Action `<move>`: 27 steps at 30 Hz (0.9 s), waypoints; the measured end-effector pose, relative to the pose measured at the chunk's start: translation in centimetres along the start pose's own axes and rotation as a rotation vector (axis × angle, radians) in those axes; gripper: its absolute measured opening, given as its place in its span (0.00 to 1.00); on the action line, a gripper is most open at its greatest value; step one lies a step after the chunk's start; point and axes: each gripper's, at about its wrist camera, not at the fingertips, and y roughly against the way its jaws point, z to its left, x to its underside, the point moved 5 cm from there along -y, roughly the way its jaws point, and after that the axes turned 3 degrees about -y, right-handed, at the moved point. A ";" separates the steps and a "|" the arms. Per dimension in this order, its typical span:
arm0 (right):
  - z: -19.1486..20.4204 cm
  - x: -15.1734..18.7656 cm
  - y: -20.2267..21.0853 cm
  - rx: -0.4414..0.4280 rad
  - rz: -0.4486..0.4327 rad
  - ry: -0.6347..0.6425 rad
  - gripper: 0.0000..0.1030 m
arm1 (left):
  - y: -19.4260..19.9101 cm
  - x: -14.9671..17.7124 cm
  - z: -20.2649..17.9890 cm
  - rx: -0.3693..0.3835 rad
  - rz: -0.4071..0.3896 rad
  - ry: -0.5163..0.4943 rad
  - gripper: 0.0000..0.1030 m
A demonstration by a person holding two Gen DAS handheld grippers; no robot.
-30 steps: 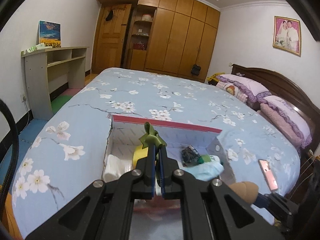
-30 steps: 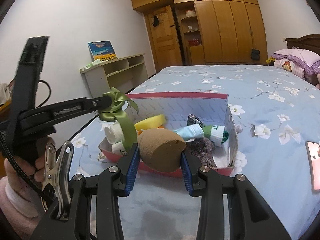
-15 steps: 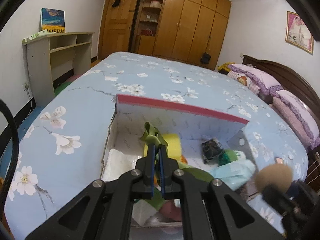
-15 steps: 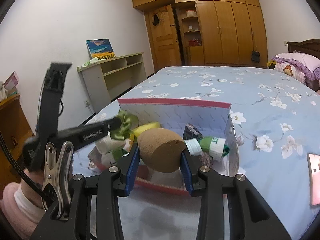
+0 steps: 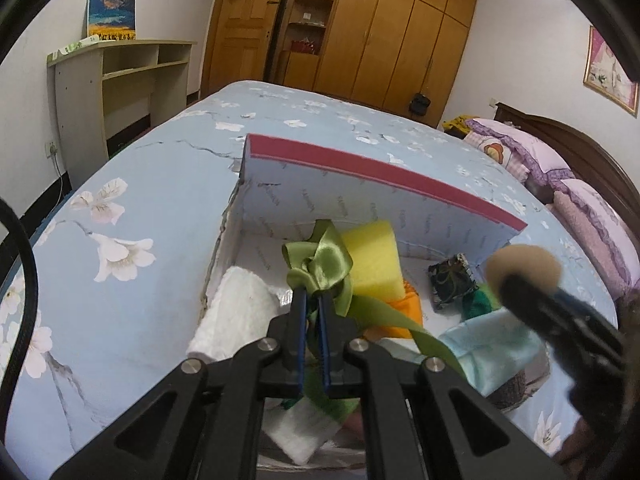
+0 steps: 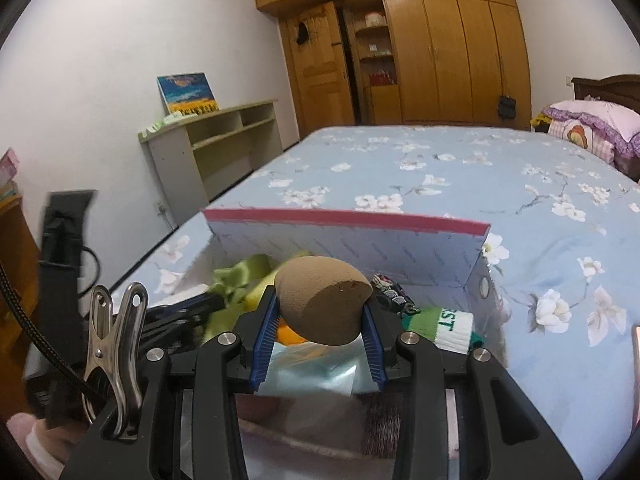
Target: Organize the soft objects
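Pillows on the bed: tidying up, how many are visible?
2: a purple-frilled pillow with a cartoon print nearer the wardrobe, a plain pink pillow beside it. Others may be hidden.

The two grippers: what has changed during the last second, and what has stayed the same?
Both came forward over the box. The left gripper lowered the green ribbon into it; the right gripper brought the brown sponge above it. Nothing was released; both grips and the box contents stayed unchanged.

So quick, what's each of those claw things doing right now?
Left gripper: closed, pinching the green ribbon bow.
Right gripper: closed on the brown makeup sponge.
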 end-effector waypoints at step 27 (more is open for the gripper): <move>-0.8 1.0 -0.8 0.054 0.022 0.019 0.52 | 2.4 -0.3 -1.8 -0.070 -0.011 -0.070 0.52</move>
